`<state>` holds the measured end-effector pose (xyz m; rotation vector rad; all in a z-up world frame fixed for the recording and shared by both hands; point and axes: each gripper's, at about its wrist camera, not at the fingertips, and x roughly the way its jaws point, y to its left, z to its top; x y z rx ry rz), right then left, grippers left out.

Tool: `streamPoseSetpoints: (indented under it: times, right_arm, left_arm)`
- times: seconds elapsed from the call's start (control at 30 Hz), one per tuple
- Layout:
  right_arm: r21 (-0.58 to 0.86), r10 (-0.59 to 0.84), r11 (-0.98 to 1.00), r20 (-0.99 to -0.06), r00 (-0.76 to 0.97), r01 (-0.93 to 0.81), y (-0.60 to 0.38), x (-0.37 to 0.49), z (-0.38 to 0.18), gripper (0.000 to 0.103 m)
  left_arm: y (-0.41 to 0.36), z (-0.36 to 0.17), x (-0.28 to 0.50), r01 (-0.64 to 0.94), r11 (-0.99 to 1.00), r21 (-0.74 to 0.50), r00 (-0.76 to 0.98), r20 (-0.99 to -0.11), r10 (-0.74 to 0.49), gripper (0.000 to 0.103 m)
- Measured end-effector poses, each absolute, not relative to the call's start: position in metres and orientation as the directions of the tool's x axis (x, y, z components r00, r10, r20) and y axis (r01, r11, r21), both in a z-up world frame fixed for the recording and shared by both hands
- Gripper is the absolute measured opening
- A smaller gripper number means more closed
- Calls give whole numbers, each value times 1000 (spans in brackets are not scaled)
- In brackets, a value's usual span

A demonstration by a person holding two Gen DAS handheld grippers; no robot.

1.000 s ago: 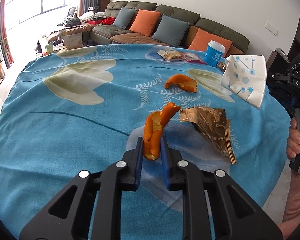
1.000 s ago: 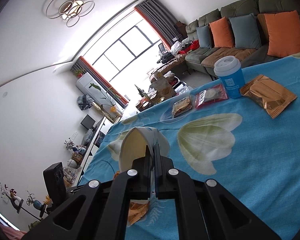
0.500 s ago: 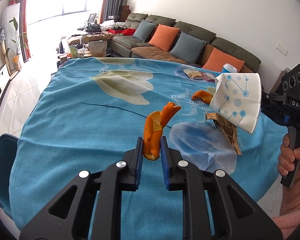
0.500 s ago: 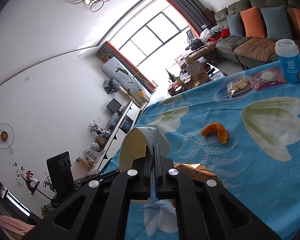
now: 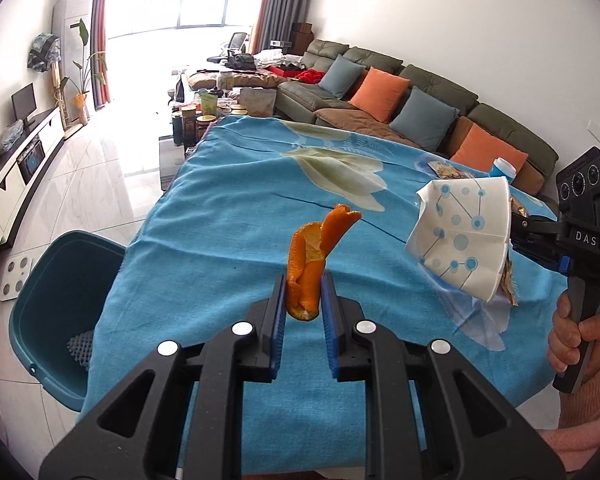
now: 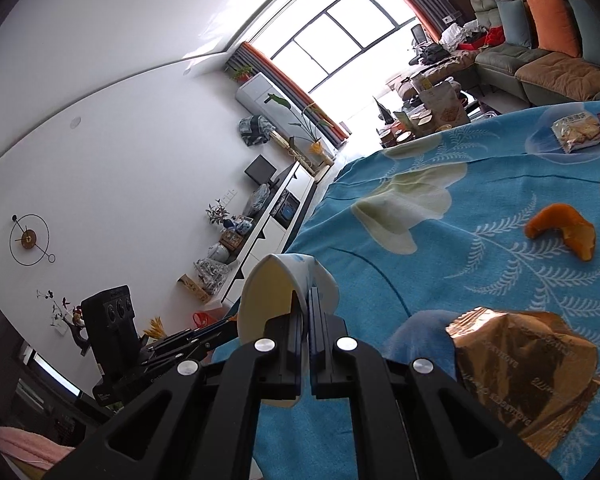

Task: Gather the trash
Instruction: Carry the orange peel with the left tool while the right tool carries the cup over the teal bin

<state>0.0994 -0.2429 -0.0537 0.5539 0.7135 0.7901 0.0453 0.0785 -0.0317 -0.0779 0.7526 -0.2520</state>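
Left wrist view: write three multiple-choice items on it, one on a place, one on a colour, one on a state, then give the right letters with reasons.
1. Where is the bin?
A. on the sofa
B. on the floor beside the table's edge
C. on the tablecloth

2. What colour are the dots on the paper cup?
A. blue
B. red
C. green

3. What is the state of the left hand-held gripper?
A. open and empty
B. shut on a wrapper
C. shut on the orange peel

Answers: 1 B, the teal bin stands on the tiles left of the tablecloth. 2 A, blue dots joined by lines on white. 3 C, the peel stands pinched between its pads.
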Motion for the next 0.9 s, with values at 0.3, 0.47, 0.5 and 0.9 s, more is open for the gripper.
streamPoseSetpoints:
  times: [0.3,0.47,0.5,0.9]
  right_arm:
    - [697,832,542,-365,418,-470,-204,108,-56,2]
    - [699,849,522,-370,378,-489,-181,114,-54,2]
    - [700,852,518,-371,369,-492,-176,117,-55,2]
    - [714,890,455,-375,257,-533,-120,129,-53,2]
  left_arm:
    - [112,-29,30,129,979,-160,721,-663,-204,17]
    - [133,-27,25,81,982,-168,734,-657,-174,17]
    - [137,-27,24,71,983,-171,736,-656,-167,17]
    - [190,-26,17,-55,984,-169,755,-652,-70,17]
